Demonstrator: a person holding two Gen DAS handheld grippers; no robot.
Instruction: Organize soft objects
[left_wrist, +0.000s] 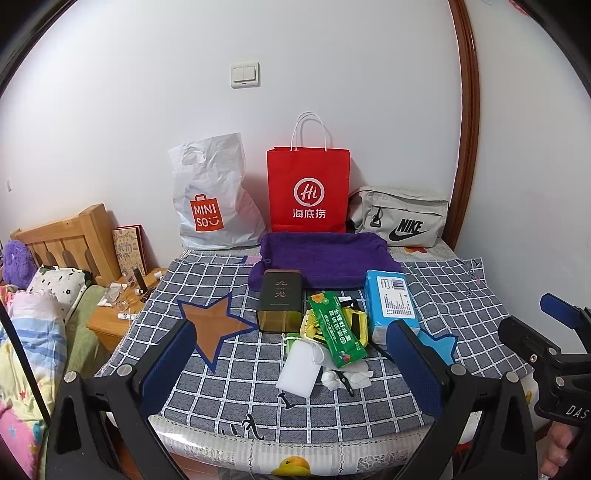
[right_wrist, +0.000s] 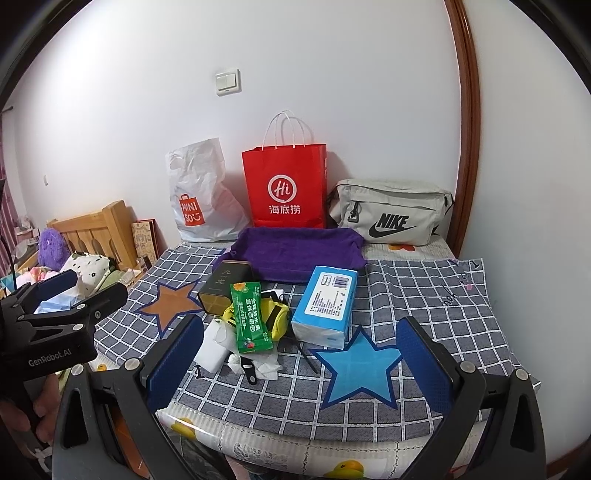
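A pile lies mid-table on the checked cloth: a dark tin box, a green snack packet over a yellow pouch, a blue tissue pack, a white sponge and crumpled white tissue. Behind them is a folded purple towel. My left gripper is open and empty, hovering at the table's near edge in front of the pile. My right gripper is open and empty too, with the tissue pack and packet just beyond its tips.
Against the wall stand a white Miniso plastic bag, a red paper bag and a grey Nike bag. A wooden nightstand with small bottles and a bed lie left. A brown door frame runs up the right.
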